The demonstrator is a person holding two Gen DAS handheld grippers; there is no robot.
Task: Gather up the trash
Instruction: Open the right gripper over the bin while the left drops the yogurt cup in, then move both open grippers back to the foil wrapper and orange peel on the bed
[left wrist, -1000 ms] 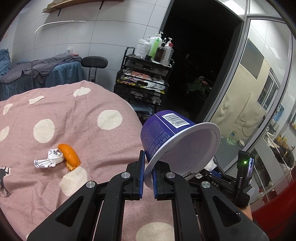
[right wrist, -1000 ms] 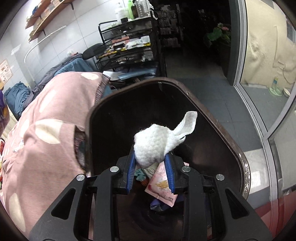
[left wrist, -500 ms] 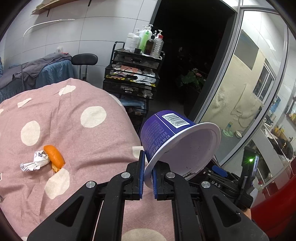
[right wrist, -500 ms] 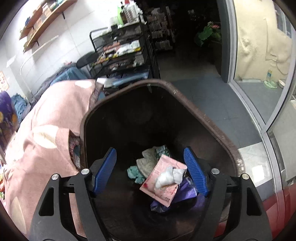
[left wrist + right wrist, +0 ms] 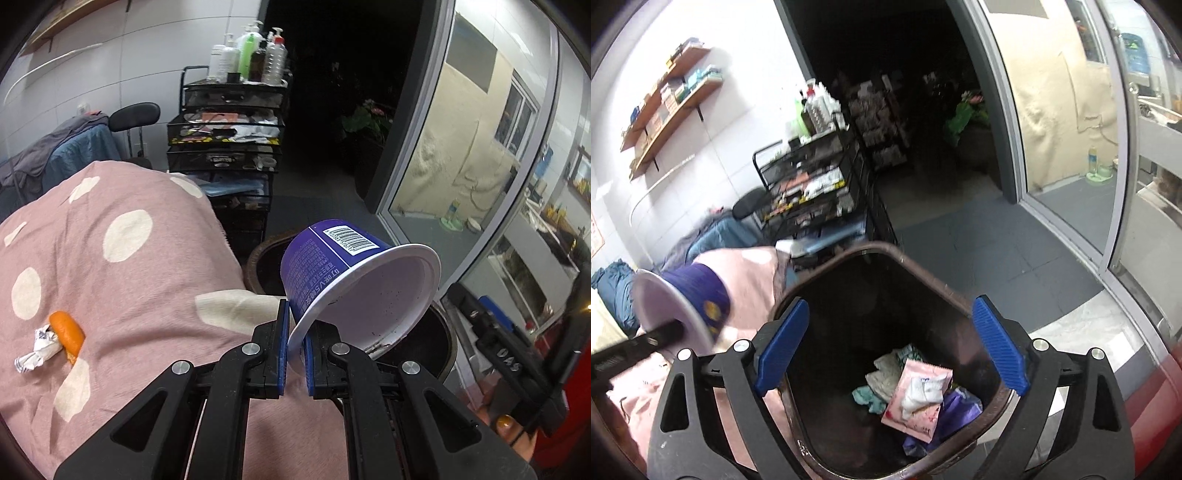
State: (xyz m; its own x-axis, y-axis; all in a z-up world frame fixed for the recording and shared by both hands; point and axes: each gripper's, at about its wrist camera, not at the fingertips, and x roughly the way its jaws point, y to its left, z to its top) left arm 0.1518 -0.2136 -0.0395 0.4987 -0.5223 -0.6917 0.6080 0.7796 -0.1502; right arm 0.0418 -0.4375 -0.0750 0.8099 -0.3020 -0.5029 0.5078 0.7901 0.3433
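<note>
The left tool (image 5: 294, 352) is seen clenched on the white rim of one purple paper cup with a barcode label (image 5: 340, 273), which is held tilted on its side above the edge of the bed, its white mouth turned toward the camera. The right tool (image 5: 890, 345) is spread wide and grasps nothing; it is held over the one dark brown plastic trash bin (image 5: 945, 291), just beside the bed. Inside the bin a pile of trash is seen: one pink wrapper (image 5: 916, 400) with a white crumpled wad (image 5: 923, 391) lying on it, pale and teal scraps beside it, and purple plastic under it.

The surface is a bed covered by a pink blanket with cream polka dots (image 5: 122, 280). On it, well apart from the cup, one piece of orange peel (image 5: 68, 334) is seen touching one crumpled white paper wrapper (image 5: 37, 349).

Beyond the bed, one black wire-mesh trolley (image 5: 229, 147) is seen against a white tiled wall, with several pump bottles (image 5: 251, 55) on top. Two wooden wall shelves (image 5: 668, 107) are seen in the right wrist view. A dark doorway and a glass partition (image 5: 461, 147) are seen farther off.
</note>
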